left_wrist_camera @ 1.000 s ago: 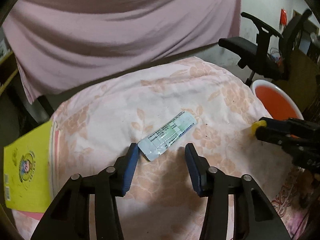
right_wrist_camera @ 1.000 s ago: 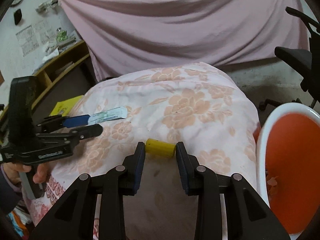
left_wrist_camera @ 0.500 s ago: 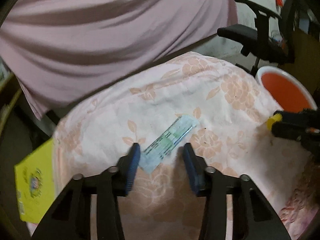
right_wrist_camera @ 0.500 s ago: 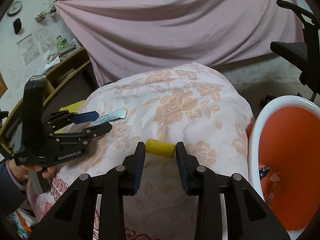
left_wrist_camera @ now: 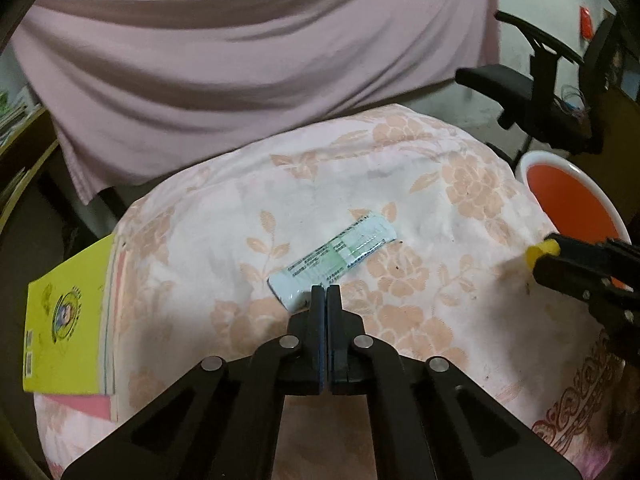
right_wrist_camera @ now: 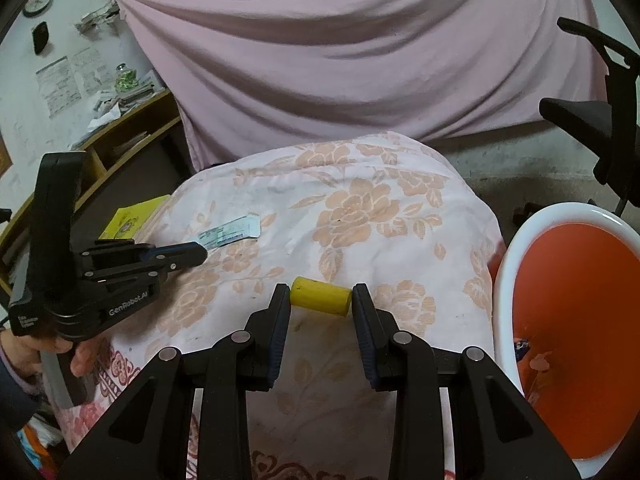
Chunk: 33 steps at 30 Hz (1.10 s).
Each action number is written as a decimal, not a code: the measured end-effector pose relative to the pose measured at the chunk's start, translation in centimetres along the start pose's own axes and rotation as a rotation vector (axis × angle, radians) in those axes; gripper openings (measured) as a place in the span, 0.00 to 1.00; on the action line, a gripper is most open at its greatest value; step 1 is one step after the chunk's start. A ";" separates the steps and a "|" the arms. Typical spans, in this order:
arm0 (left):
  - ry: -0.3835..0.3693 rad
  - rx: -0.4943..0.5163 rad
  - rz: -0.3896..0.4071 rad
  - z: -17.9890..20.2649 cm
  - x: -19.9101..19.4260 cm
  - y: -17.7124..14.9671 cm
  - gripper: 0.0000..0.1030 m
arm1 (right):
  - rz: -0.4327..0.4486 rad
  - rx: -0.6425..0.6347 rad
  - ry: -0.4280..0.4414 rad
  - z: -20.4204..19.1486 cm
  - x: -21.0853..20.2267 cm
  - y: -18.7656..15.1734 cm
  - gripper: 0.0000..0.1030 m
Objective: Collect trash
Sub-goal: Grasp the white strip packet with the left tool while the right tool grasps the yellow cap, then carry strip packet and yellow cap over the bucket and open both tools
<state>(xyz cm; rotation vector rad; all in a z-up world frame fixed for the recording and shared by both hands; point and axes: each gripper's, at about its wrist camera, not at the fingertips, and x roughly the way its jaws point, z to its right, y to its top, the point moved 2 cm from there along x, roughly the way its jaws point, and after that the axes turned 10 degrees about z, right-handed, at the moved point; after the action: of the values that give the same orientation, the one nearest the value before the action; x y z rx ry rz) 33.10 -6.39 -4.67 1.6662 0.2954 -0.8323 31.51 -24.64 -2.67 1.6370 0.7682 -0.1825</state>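
Observation:
A pale blue-green wrapper (left_wrist_camera: 340,256) (right_wrist_camera: 232,234) lies on the floral cloth (left_wrist_camera: 400,184). My left gripper (left_wrist_camera: 324,290) (right_wrist_camera: 202,252) has its jaws pressed together on the wrapper's near edge, and the wrapper still rests flat on the cloth. My right gripper (right_wrist_camera: 320,294) is shut on a short yellow cylinder (right_wrist_camera: 320,298) (left_wrist_camera: 540,250), held crosswise between its pads just above the cloth. An orange bin with a white rim (right_wrist_camera: 504,280) (left_wrist_camera: 522,168) stands to the right of the cloth, with a few scraps at its bottom.
A yellow book (left_wrist_camera: 64,312) (right_wrist_camera: 132,220) lies at the cloth's left edge. A pink drape (left_wrist_camera: 240,60) hangs behind. A black office chair (left_wrist_camera: 532,96) (right_wrist_camera: 592,120) stands at the right, wooden shelves (right_wrist_camera: 120,132) at the left. A person's hand (right_wrist_camera: 84,360) holds the left gripper.
The left gripper's jaws, wide apart around the wrapper's near end a second ago, have closed together on its edge. The right gripper keeps the yellow cylinder, hardly moved.

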 end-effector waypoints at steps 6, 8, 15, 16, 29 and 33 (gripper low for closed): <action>0.017 0.036 0.014 0.6 -0.1 0.4 0.00 | 0.010 0.051 0.005 0.5 -1.0 -0.7 0.29; 0.018 0.060 0.010 0.6 0.1 0.5 0.05 | 0.009 0.064 0.006 0.7 -1.0 -0.7 0.29; 0.003 0.160 0.049 0.5 1.5 0.9 0.54 | -0.009 0.090 0.021 1.0 0.2 -0.1 0.29; 0.002 0.177 0.038 0.6 2.0 0.9 0.54 | -0.009 0.081 0.017 0.8 0.6 0.2 0.29; -0.149 0.149 -0.056 0.3 3.2 0.8 0.29 | -0.025 0.068 0.018 0.4 2.2 0.6 0.29; -0.134 0.101 -0.080 0.6 2.8 1.1 0.22 | -0.021 0.071 0.018 0.3 1.9 0.5 0.29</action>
<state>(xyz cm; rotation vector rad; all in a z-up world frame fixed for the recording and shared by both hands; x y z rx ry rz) 35.57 -7.92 -5.72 1.6919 0.2318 -1.0288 33.29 -24.27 -3.35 1.6999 0.8010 -0.2120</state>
